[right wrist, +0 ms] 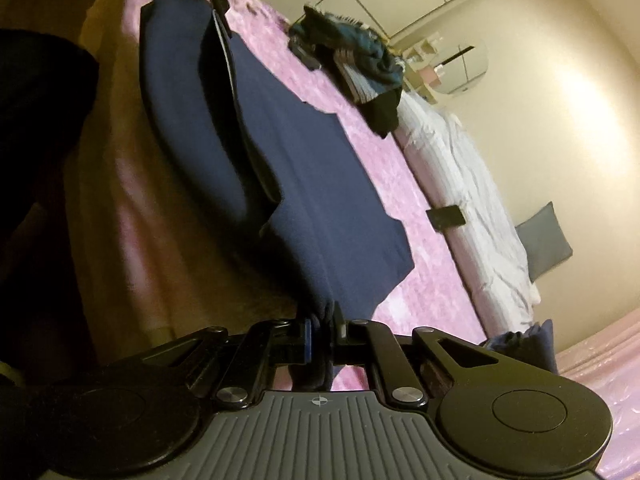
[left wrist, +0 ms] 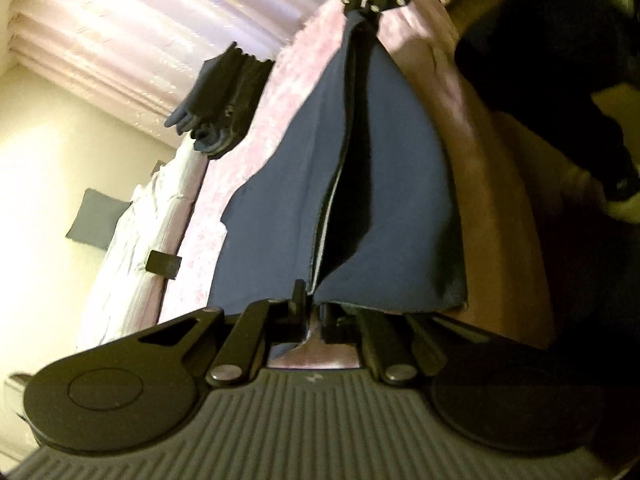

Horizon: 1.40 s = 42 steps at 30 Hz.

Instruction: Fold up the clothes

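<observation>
The left tongs [left wrist: 310, 308] were clamped on one end of the navy garment's [left wrist: 384, 208] near edge, and the right tongs [right wrist: 320, 328] pinched a bunched corner at the other end. Held so, the edge hung taut between them, seemingly ready to be carried over as a fold. The rest of the garment lay flat on the pink bed [right wrist: 420, 216], near its front edge. A heap of other clothes [right wrist: 360, 68] waited toward the far edge.

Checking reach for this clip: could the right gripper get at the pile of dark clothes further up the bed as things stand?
Probably not yet: the right gripper is shut on the navy garment, and so is the left gripper. The pile lies beyond it.
</observation>
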### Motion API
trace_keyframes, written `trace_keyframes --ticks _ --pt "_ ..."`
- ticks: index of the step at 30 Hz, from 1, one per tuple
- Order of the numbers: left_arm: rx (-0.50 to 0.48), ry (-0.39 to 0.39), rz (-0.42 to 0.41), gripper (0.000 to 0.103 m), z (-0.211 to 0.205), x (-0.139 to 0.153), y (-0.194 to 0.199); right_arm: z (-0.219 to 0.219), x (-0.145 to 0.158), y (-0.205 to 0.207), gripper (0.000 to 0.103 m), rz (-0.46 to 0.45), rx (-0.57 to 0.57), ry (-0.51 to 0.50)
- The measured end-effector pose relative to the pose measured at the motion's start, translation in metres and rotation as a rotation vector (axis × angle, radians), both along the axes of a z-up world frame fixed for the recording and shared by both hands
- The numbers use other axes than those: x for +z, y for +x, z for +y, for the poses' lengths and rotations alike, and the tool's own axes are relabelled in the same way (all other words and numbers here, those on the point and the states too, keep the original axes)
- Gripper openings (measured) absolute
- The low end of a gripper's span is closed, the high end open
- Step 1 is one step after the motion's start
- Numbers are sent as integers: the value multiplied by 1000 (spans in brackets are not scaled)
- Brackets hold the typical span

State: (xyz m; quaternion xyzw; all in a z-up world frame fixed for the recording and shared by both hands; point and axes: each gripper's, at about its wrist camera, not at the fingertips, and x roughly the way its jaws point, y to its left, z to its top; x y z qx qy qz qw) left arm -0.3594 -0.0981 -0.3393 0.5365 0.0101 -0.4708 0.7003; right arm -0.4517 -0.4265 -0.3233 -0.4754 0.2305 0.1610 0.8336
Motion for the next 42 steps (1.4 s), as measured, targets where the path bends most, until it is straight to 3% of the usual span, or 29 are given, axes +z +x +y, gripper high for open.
trace_keyframes --ticks 10,14,17,21,27,31,35,37,42 --pt "136 -148 333 3 25 28 -108 -3 33 -113 5 105 3 96" --pt "181 -191 374 3 27 40 -125 -3 47 -135 5 82 19 95" --pt "195 -242 394 3 23 62 -109 -6 62 -123 5 50 39 73" --pt "240 -309 460 3 15 96 -59 -14 90 -76 5 23 63 60" --pt "359 -328 577 4 -6 114 53 -30 117 34 5 64 96 60" --pt "469 -294 747 4 -19 80 130 -43 102 130 6 203 69 109" --pt "604 -266 944 5 -29 30 202 -57 46 214 6 387 14 177" --pt "650 -297 1030 5 -25 9 217 -65 22 240 6 452 -12 233" --pt "694 -408 1151 10 -2 4 228 -94 23 266 6 530 -74 482"
